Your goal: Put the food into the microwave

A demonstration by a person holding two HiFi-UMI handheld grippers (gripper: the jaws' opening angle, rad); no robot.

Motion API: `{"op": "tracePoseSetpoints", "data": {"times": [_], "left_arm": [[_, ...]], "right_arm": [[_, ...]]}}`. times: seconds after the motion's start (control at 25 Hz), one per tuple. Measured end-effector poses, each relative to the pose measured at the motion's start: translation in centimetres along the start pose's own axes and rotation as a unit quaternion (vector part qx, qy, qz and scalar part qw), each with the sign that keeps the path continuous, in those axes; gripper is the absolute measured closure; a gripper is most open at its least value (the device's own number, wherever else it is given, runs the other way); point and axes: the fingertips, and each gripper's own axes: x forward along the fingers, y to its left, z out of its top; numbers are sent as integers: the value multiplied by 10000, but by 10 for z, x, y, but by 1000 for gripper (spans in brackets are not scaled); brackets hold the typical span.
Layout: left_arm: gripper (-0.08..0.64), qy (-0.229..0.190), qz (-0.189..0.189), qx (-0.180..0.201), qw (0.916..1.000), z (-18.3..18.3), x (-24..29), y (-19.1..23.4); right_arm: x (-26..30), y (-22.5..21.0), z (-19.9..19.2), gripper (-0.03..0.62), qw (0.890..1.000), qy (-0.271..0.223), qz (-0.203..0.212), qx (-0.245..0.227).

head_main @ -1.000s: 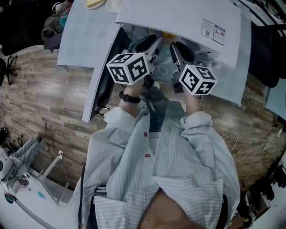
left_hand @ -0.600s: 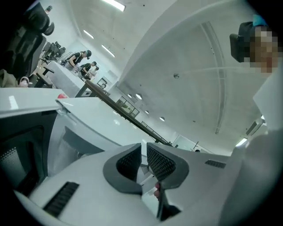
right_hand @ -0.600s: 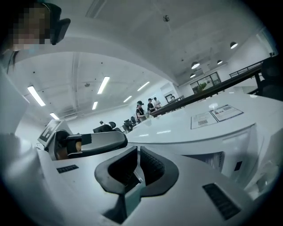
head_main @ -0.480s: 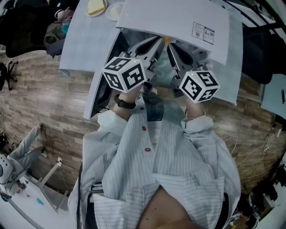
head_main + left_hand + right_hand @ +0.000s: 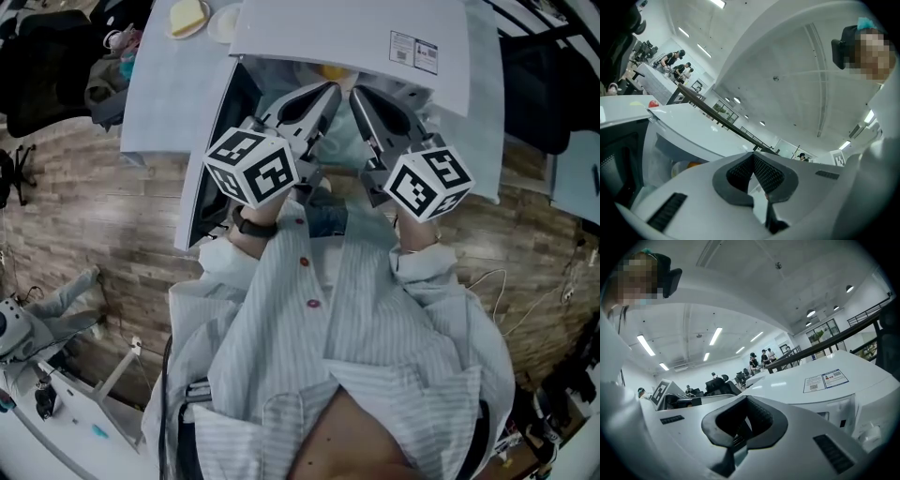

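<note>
**Both grippers closed and empty before the open microwave**

Head view: the boxy white microwave oven [image 5: 347,33] stands at the top of the frame on a pale grey surface [image 5: 164,84]. Its dark-windowed door [image 5: 211,178] is swung open toward the left. The yellow food [image 5: 335,71] lies inside the cavity, under the front edge of the oven top. It is just beyond the tips of both grippers and touches neither.

The left gripper [image 5: 328,92], white with a marker cube, and the right gripper [image 5: 357,95] point side by side into the opening. Each gripper's jaws are pressed together with nothing between them.

In the left gripper view, the left gripper [image 5: 753,153] shows its ribbed pads meeting. The food [image 5: 686,167] appears at lower left, inside the cavity and to the left of the jaws. In the right gripper view, the right gripper [image 5: 746,397] is likewise closed and empty.

A small rectangular printed label [image 5: 413,49] sits on the oven top, upper right of the head view. It recurs at right in the right gripper view [image 5: 825,379], and its writing is too small to read.

A round plate bearing a pale yellow slab [image 5: 187,16] rests on the surface at upper left, well apart from the grippers.
</note>
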Motion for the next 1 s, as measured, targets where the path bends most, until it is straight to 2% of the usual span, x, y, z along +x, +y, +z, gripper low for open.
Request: {"op": "tracePoseSetpoints", "data": {"times": [0.28,1.0], "left_arm": [[552,99,-94,101,9999,-3,0,-5],[552,115,29,159,9998,-2,-6,6]], "right_arm": [[-1,3,0,560,10000,12,9,-11],[5,5,-13,560,9999,111,-4,76]]}}
